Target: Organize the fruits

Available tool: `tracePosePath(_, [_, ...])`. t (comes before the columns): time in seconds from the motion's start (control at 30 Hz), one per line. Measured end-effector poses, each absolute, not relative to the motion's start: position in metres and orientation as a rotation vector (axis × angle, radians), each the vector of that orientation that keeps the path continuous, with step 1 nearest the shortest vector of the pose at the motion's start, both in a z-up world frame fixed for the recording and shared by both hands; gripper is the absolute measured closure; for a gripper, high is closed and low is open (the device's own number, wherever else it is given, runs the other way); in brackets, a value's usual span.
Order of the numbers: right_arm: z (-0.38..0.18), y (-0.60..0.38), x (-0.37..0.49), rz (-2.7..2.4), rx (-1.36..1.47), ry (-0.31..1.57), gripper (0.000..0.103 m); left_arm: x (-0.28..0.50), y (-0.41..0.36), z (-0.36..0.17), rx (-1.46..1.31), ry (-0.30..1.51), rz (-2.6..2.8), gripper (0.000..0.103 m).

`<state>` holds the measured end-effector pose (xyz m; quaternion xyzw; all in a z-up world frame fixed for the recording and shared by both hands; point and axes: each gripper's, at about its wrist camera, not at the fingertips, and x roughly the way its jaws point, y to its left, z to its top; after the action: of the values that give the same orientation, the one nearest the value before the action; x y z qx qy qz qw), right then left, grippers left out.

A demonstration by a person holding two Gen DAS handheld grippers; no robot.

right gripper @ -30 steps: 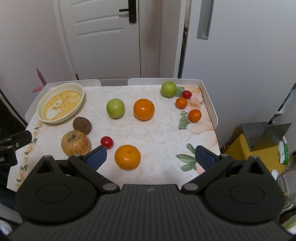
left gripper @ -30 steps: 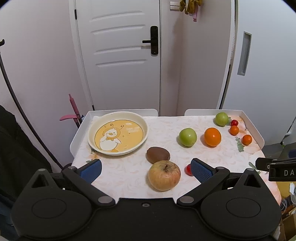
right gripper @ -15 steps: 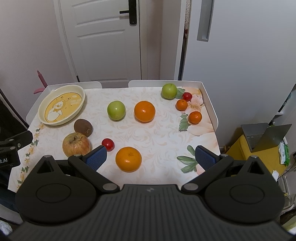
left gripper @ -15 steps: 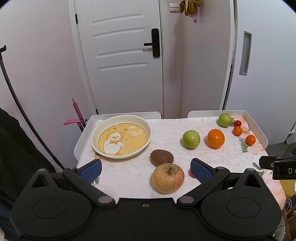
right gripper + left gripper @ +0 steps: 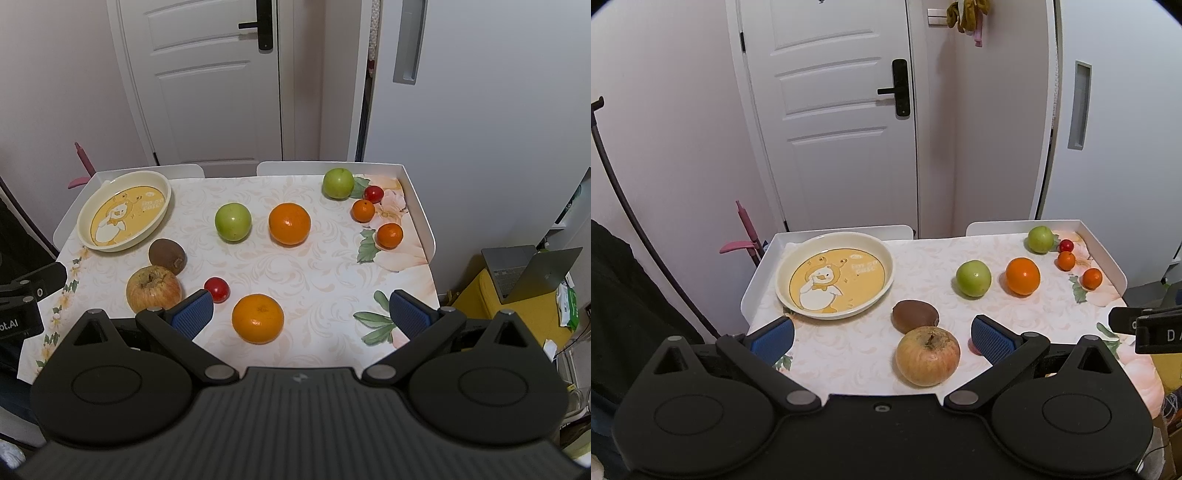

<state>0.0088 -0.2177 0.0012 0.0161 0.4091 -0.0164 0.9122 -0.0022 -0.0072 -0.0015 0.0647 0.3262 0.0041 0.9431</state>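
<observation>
Left wrist view: the russet apple (image 5: 927,355) lies ahead at the tabletop's near edge, between the left gripper's (image 5: 882,336) spread, empty fingers; the right gripper (image 5: 301,314) is likewise spread.

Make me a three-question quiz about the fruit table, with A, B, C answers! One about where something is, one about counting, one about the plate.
1. What lies right next to the kiwi?
A. the big apple
B. a small orange
C. the laptop

2. How many green apples are there?
A. one
B. two
C. four

3. What is in the duck plate?
A. a kiwi
B. two oranges
C. nothing

Answers:
1 A: the big apple sits against the kiwi.
2 B: one green apple mid-table, another green apple at the far corner.
3 C: only the duck picture shows; all fruit lies on the tablecloth.
</observation>
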Motion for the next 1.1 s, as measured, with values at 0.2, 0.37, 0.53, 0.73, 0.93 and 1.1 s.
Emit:
tracePosePath(0.2, [0.001, -0.218, 0.009, -0.034, 0.036, 0.843, 0.000, 0.000, -0.007, -0.002, 0.123, 0.658, -0.001, 0.000])
tracePosePath(0.37, [-0.004, -0.216, 0.016, -0.038, 0.038, 0.856, 0.000, 0.008, -0.003, -0.004, 0.111, 0.663, -0.035, 0.000])
tracePosePath(0.53, [-0.022, -0.213, 0.023, -0.029, 0.046, 0.881, 0.000, 0.025, -0.002, -0.017, 0.120, 0.691, -0.089, 0.000])
tracePosePath(0.73, [-0.060, -0.205, 0.034, -0.014, 0.040, 0.913, 0.000, 0.048, -0.005, -0.050, 0.193, 0.742, -0.141, 0.000])
tracePosePath(0.93, [-0.101, -0.198, 0.045, 0.024, 0.009, 0.920, 0.000, 0.067, -0.007, -0.089, 0.241, 0.773, -0.196, 0.000])
tracePosePath(1.1, [-0.125, -0.198, 0.053, 0.061, 0.005, 0.913, 0.000, 0.080, -0.011, -0.115, 0.253, 0.794, -0.248, 0.000])
